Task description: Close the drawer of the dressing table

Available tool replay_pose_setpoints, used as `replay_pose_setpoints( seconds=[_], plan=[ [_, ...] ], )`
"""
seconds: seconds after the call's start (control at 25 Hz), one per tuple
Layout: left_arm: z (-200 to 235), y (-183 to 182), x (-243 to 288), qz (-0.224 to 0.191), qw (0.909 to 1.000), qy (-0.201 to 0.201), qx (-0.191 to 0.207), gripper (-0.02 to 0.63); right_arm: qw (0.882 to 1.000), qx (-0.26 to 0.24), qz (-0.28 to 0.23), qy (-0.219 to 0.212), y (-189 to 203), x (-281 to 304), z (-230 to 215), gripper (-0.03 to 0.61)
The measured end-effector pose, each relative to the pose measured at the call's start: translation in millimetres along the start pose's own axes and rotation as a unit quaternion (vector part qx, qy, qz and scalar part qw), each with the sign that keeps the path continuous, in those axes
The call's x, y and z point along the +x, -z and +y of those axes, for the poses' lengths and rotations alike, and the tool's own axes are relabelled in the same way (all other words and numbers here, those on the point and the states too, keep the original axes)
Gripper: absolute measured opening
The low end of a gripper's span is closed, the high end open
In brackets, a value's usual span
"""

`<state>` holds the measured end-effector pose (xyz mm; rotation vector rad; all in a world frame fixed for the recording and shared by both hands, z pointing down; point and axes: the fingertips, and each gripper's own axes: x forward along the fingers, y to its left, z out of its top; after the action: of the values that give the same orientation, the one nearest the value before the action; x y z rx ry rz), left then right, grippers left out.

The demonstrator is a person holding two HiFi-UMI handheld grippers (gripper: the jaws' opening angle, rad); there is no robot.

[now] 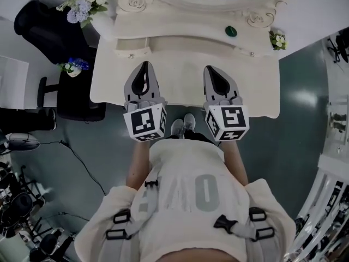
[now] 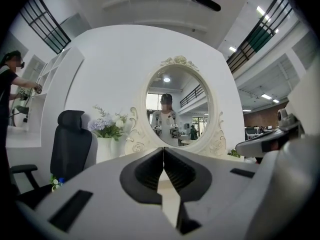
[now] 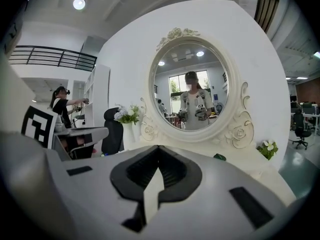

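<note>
Item: cream carved dressing table (image 1: pixel 109 75) with oval mirror (image 3: pixel 192 91). Left tool (image 1: pixel 144 64) and right tool (image 1: pixel 210 70) — both pressed together, holding nothing — pointed side by side over its near edge. Drawer: hidden beneath the tabletop, front not discernible. Advised handling — push with both tips evenly and level until flush.

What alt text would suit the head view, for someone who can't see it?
Seen from above, a person holds the left gripper and right gripper, both shut, over a cream dressing table. Flowers and a black chair show at its left; a green object lies on its shelf.
</note>
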<state>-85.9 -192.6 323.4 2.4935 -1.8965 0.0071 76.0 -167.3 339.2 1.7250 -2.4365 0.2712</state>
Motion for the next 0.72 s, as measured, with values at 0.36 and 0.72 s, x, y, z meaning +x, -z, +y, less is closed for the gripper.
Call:
replay_pose_setpoints(
  seconds=[0.36, 0.72],
  plan=[
    [10.8, 2.5, 4.8, 0.010, 0.9995, -0.030, -0.001, 0.021, 0.999, -0.004, 0.001, -0.035, -0.6, 6.4, 4.0, 0.009],
    [38.3, 5.9, 7.0, 0.015, 0.9985, -0.050, -0.013, 0.124, 0.998, -0.001, 0.014, -0.063, 9.2, 16.8, 18.4, 0.009]
  ],
)
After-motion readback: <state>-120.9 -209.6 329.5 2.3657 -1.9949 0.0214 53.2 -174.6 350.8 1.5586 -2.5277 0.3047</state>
